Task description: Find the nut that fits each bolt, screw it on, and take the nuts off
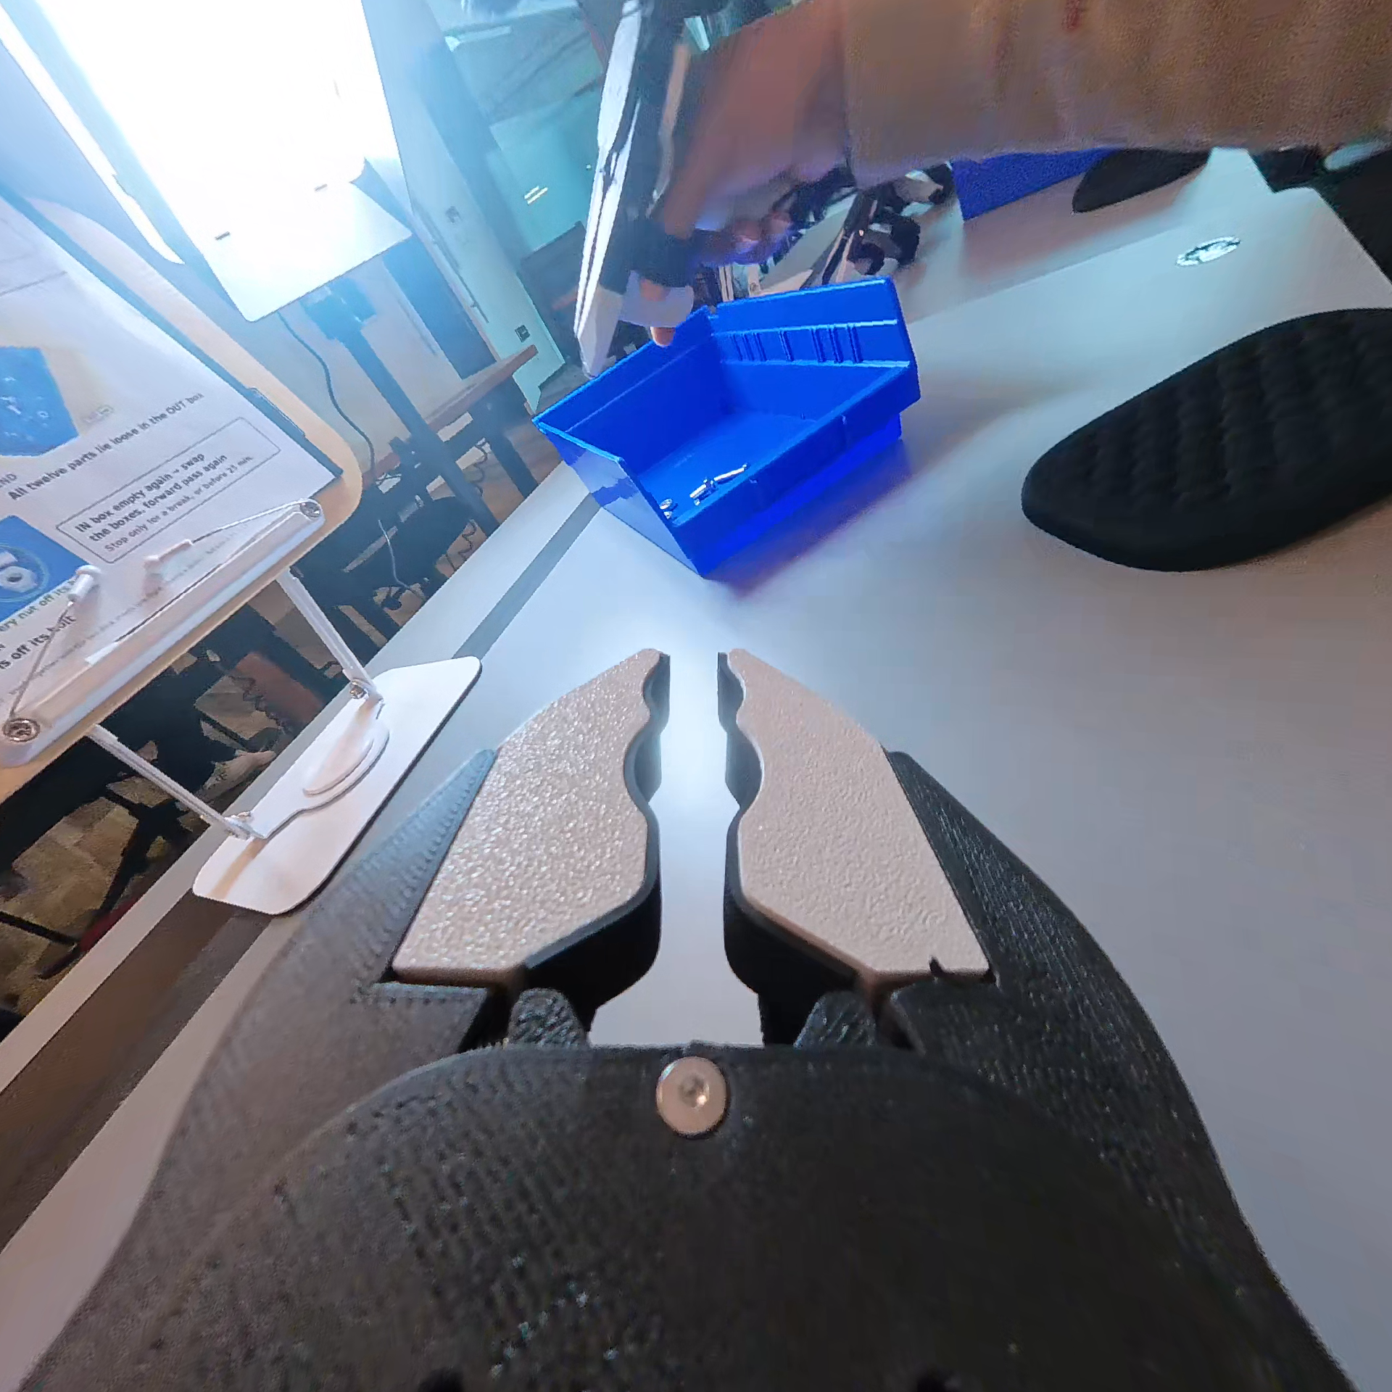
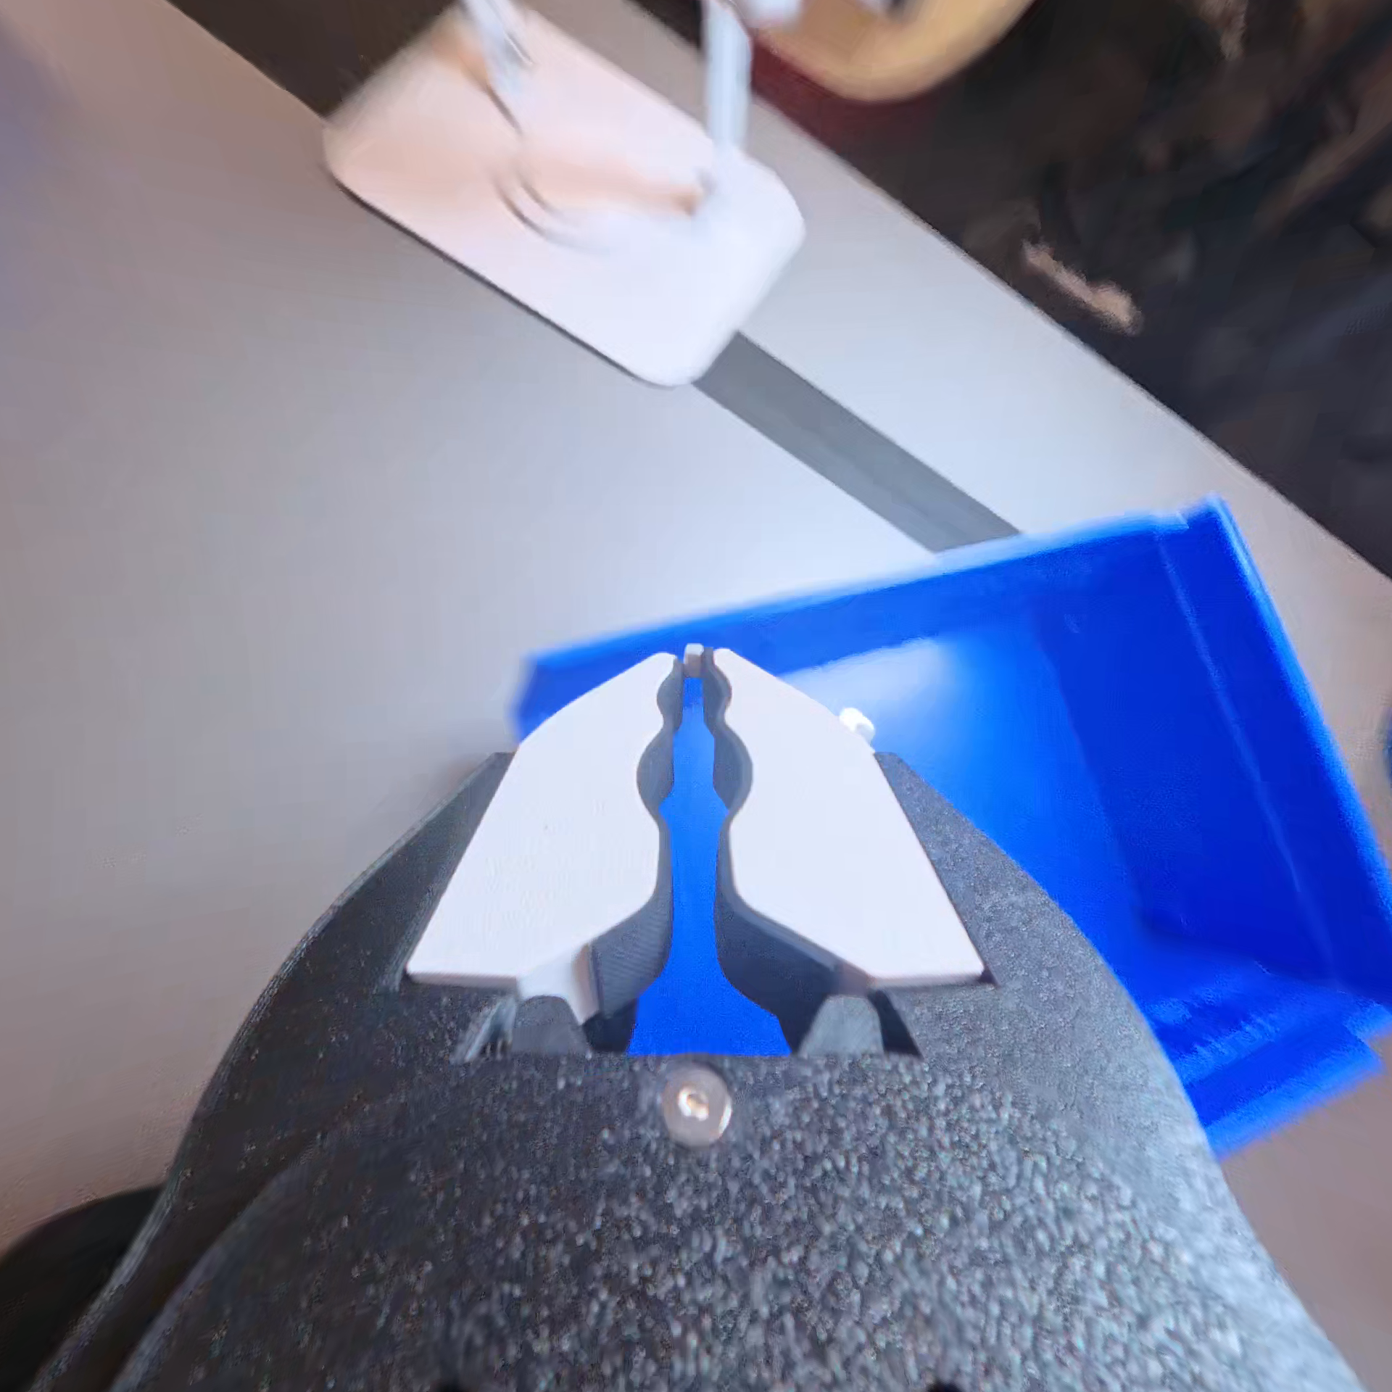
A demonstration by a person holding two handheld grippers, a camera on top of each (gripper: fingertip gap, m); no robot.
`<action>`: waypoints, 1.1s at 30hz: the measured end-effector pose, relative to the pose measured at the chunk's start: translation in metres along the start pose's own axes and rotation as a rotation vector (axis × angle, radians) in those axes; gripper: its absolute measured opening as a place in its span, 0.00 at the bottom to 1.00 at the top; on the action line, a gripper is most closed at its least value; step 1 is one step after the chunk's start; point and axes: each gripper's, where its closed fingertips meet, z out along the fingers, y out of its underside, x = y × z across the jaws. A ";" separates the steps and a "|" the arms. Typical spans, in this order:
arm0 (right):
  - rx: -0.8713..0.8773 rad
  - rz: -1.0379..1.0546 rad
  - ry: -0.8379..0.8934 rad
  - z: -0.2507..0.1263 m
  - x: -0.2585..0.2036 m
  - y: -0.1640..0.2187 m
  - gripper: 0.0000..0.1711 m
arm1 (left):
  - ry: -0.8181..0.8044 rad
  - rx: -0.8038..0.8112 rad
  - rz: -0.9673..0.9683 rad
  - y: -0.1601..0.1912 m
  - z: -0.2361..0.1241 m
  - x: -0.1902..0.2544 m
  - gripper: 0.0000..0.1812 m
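The right gripper [image 2: 693, 663], nearly closed on a small pale part [image 2: 694, 654], is over the blue bin [image 1: 813, 392], while the left gripper [image 1: 693, 663], slightly open and empty, hovers above the table [image 1: 1054, 753], well short of it.

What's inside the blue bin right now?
In the left wrist view the blue bin holds a few small silver metal parts near its front corner. The right tool, pinching a small pale piece, covers part of the floor in its own view.
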 end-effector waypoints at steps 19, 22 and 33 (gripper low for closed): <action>-0.310 0.247 0.060 0.076 0.081 0.093 0.12 | 0.038 -0.063 -0.038 0.025 0.009 0.001 0.05; 0.006 0.271 -0.017 0.050 0.062 0.038 0.12 | 0.019 -0.051 -0.047 0.022 0.007 -0.005 0.05; 0.749 0.165 -0.430 -0.060 -0.152 -0.025 0.11 | -0.301 -0.160 -0.157 -0.009 -0.116 -0.140 0.00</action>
